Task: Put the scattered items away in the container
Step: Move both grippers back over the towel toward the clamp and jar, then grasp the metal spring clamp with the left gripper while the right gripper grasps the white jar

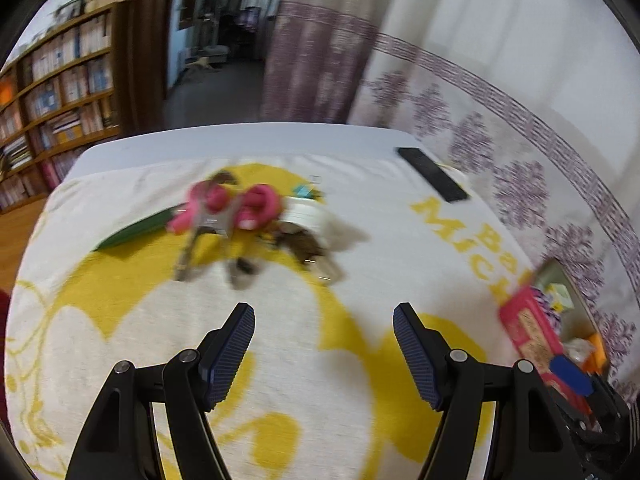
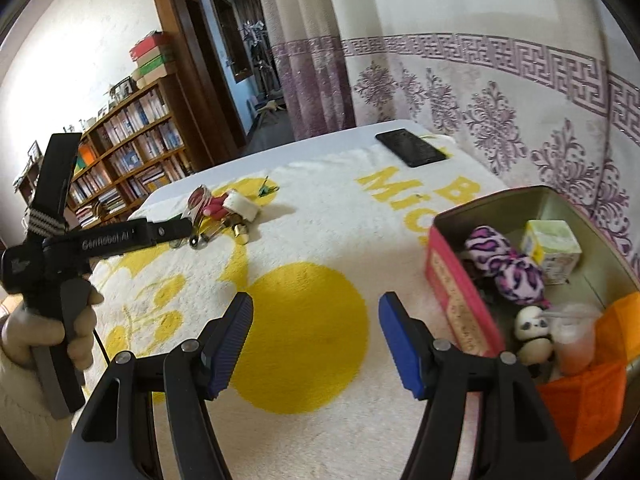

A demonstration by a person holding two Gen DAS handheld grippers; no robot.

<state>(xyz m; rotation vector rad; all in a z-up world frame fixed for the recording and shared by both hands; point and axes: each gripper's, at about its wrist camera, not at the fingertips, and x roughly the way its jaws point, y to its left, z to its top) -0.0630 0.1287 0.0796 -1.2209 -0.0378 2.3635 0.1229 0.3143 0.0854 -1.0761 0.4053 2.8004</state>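
Your left tongs (image 1: 324,316) stand open with nothing between the pads, hanging over the white and yellow towel (image 1: 280,380) that covers the worktop. Ahead of them lies the scattered heap (image 1: 240,220): pink pieces, a green strip and some brownish bits, too blurred there to name.

Your right tongs (image 2: 316,308) are likewise open and hold nothing, above a yellow disc on the towel. Just to their right sits the red-walled container (image 2: 452,280), already holding a pink and purple plush (image 2: 504,264), a small pale carton (image 2: 554,248), a panda figure (image 2: 532,332), a clear cup (image 2: 572,340) and orange paper (image 2: 592,400). Your left hand (image 2: 48,332) grips its tool at the left edge. A black phone (image 2: 410,147) lies at the far corner, well apart from the heap.
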